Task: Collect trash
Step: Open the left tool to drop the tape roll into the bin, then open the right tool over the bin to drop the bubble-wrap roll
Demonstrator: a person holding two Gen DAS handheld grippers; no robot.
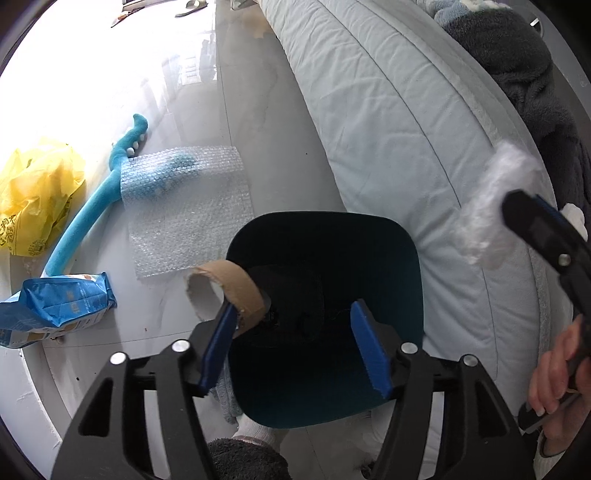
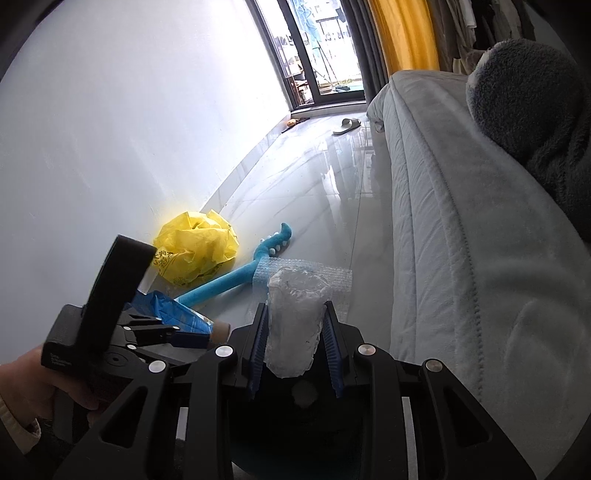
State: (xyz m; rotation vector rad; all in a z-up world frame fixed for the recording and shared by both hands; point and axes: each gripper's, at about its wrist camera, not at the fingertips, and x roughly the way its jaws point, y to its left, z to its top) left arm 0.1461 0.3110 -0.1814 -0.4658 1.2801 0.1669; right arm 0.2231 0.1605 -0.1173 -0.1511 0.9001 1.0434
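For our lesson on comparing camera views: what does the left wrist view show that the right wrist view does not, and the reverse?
Only the left wrist view: the open mouth of the dark bin, and the cardboard tube at its rim beside the left gripper, whose fingers stand apart.

Only the right wrist view: the window, yellow curtain and white wall.

Both: the yellow bag, blue toy, bubble wrap, blue packet, bed, and the clear plastic wad clamped in the right gripper.

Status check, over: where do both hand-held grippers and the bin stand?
Left hand-held gripper open over bin, cardboard tube against one finger. Right hand-held gripper shut on plastic wad. Nothing blocking bin.
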